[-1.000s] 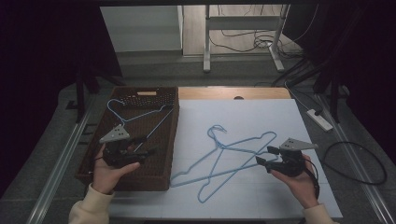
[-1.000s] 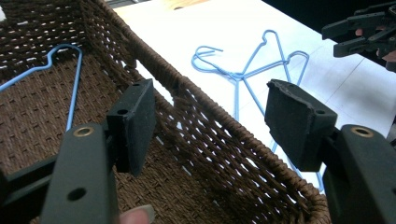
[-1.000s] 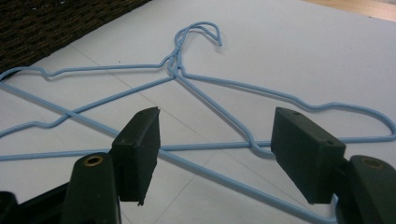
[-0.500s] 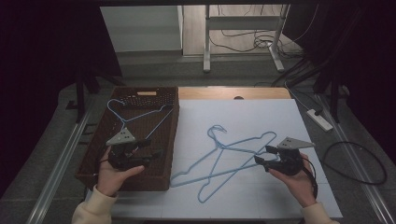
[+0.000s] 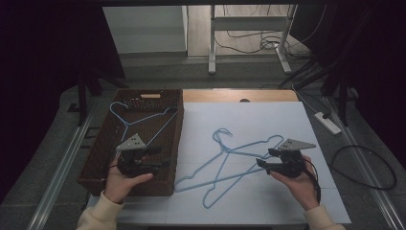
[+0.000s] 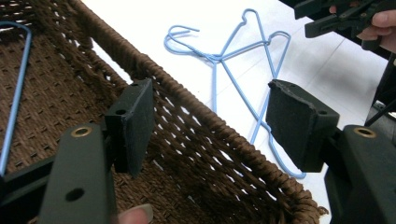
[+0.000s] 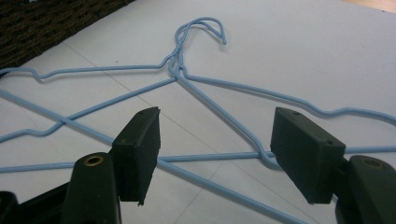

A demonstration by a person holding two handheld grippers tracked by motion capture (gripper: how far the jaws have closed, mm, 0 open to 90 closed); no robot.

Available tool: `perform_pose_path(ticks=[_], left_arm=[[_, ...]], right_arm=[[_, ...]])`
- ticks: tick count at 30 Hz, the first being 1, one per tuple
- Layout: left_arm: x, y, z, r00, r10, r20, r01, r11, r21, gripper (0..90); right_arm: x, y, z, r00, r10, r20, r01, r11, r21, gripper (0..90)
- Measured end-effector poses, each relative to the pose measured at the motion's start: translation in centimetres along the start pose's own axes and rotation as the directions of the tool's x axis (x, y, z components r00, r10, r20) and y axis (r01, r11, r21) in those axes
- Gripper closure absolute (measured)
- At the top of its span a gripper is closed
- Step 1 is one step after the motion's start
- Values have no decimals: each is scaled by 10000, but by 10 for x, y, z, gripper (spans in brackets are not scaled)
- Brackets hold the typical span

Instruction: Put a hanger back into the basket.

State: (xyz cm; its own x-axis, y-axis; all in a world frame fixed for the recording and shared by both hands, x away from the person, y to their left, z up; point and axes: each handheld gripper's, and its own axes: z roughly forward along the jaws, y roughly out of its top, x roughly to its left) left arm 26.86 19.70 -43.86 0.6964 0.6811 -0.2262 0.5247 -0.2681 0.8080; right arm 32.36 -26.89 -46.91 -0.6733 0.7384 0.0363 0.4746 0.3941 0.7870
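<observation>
We hold our right gripper (image 5: pixel 268 159) just off the right-hand ends of the two light-blue wire coat hangers (image 5: pixel 230 160) that lie overlapped on the white sheet (image 5: pixel 268 115) covering the table. Its jaws stand released with nothing between them. In the right gripper view the hangers' long bars (image 7: pixel 210 156) run across in front of the jaws rather than along them, so we judge a short push forward and down would bring a bar between the pads. Both hooks (image 7: pixel 201 28) lie at the far side, pointing away from us.

Our left gripper (image 5: pixel 152 158) hovers over the near part of the dark brown woven wicker basket (image 5: pixel 178 139), jaws likewise apart and empty. In the left gripper view the basket's rim (image 6: pixel 196 119) runs between the jaws and the hangers (image 6: pixel 238 56) on the sheet. A third blue wire hanger (image 5: pixel 139 122) already lies inside the basket.

So the right hand is clearly the nearer one to the pair on the sheet. The sheet is flat and bare around them. Beyond the table the room is dim, with a metal stand (image 5: pixel 249 43) and cables (image 5: pixel 364 163) on the floor.
</observation>
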Motion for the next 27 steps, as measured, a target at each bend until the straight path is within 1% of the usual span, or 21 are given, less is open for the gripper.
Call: perform_pose_path(ticks=[3, 9, 13, 15, 17, 20, 23, 25, 26, 27], left_arm=[[0, -1, 0, 10000, -30, -41, 30, 10000, -3, 332], [0, -4, 0, 9996, -33, -265, 31, 10000, -71, 331], [-1, -4, 1, 9997, -21, -255, 19, 10000, -72, 331], [-2, -3, 1, 9997, -9, -257, 7, 10000, -88, 331], [-2, -3, 1, 9997, 10, -255, -13, 10000, -87, 331], [-4, -2, 1, 9997, 66, -220, -69, 9999, -145, 331], [-4, -2, 1, 9997, 60, -219, -63, 9999, -148, 330], [-4, -2, 0, 9998, 57, -215, -59, 9999, -125, 330], [-3, -2, 0, 9997, 76, -222, -79, 9999, -120, 330], [-3, -2, 0, 9997, 54, -222, -57, 9999, -122, 330]], right_arm=[[2, 2, 3, 9999, -140, -56, 140, 9999, 82, 338], [-1, 3, 6, 9999, -91, -121, 93, 9998, 174, 336], [0, 7, 9, 9997, -142, -215, 146, 9997, 176, 336], [0, 11, 12, 9994, -86, -321, 94, 9997, 246, 333], [1, 14, 15, 9995, -54, -322, 65, 9995, 317, 331], [3, 27, 27, 9991, 2, -415, 15, 9991, 417, 331], [9, 38, 39, 9982, -250, -548, 287, 9972, 686, 329], [13, 45, 51, 9970, -383, -669, 448, 9941, 986, 328], [15, 50, 61, 9968, -433, -675, 509, 9921, 1150, 328], [15, 50, 61, 9968, -433, -675, 509, 9921, 1150, 328]])
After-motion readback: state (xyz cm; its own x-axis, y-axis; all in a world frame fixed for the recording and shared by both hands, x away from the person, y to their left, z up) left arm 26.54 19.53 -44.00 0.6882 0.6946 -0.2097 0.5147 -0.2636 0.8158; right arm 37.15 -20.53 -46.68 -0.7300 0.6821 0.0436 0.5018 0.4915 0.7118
